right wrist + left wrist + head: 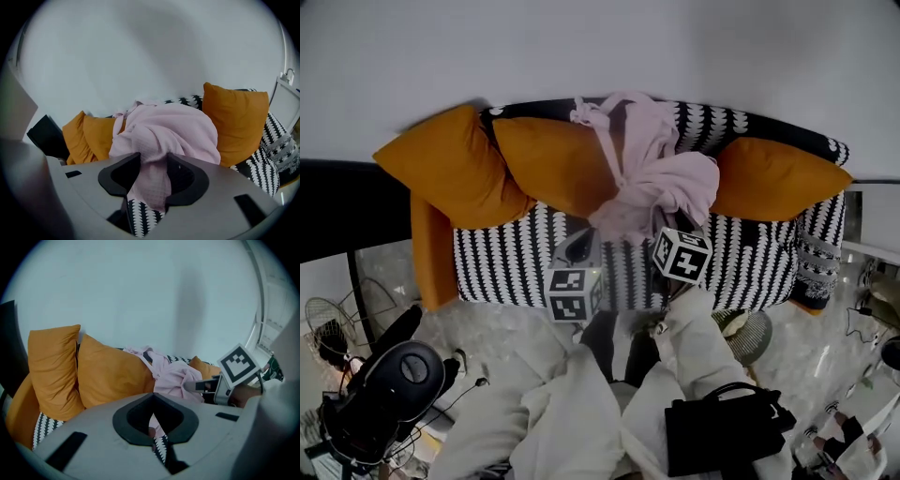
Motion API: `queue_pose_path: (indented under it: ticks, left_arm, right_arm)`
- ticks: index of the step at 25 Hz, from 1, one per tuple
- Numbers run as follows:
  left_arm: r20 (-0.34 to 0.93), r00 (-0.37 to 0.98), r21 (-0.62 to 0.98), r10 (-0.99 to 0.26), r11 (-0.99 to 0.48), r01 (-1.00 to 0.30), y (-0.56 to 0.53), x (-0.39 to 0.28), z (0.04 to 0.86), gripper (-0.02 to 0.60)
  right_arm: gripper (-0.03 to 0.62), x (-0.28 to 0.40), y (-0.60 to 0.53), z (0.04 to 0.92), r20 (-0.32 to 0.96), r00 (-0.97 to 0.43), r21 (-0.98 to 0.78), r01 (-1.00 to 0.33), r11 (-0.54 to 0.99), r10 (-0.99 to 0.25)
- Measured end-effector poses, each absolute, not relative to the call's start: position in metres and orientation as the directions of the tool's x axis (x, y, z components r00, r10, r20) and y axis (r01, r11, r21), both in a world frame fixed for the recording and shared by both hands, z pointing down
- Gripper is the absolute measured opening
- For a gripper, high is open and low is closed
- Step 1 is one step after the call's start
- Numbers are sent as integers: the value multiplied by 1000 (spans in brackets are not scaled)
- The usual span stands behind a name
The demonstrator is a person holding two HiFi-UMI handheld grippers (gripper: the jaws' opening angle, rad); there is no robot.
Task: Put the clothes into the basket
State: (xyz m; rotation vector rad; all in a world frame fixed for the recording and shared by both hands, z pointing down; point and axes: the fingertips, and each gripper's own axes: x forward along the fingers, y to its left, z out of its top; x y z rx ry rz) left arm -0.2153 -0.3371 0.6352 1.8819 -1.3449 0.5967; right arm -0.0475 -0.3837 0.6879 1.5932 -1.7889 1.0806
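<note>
On the middle of the sofa [731,258], draped from its backrest down onto the seat, lies the pink garment [661,187]. No cloth is in any basket yet, and the step in hand looks like the reach for a first pick-up. At the sofa's front edge the left gripper [157,441] points down at the seat with its jaws drawn to a narrow slit, and only a glimpse of the patterned cover shows through it. Just to its right, the right gripper [145,190] has its jaws spread wide. The garment's hanging fold shows in the gap, though the pads do not seem to press on it. I would guess the next move calls for pushing those jaws deep around the bunched fold before closing, since loose cloth slips from a shallow pinch, and the strap over the backrest may drag. The sofa wears a soft black-and-white scalloped cover, with one orange cushion [450,169] at its left end, another [553,164] left of the garment and a third [769,178] towards its right end. Behind the sofa stands a pale bare wall [600,47]. In front of it lies a glossy stone floor [825,361], where a round woven thing [745,333], possibly the basket, sits near the sofa's right front corner.
</note>
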Motion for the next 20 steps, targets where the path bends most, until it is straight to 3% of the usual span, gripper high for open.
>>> queue_pose_path:
  ticks: [1, 3, 10, 20]
  left_arm:
    - [726, 344, 295, -595, -182, -938, -336, -216, 636, 6]
    - [729, 341, 290, -593, -183, -939, -333, -220, 636, 6]
    - [734, 315, 288, -601, -146, -947, -336, -233, 619, 6]
    - [653, 327, 291, -683, -172, -941, -355, -216, 586, 6]
  right_arm:
    - [189, -47, -386, 691, 808, -173, -215, -977, -7, -563]
    - [73, -45, -389, 690, 815, -163, -208, -978, -18, -556]
    - [46, -40, -375, 649, 780, -238, -319, -947, -41, -579]
    - [40, -47, -370, 586, 670, -340, -349, -929, 124, -660]
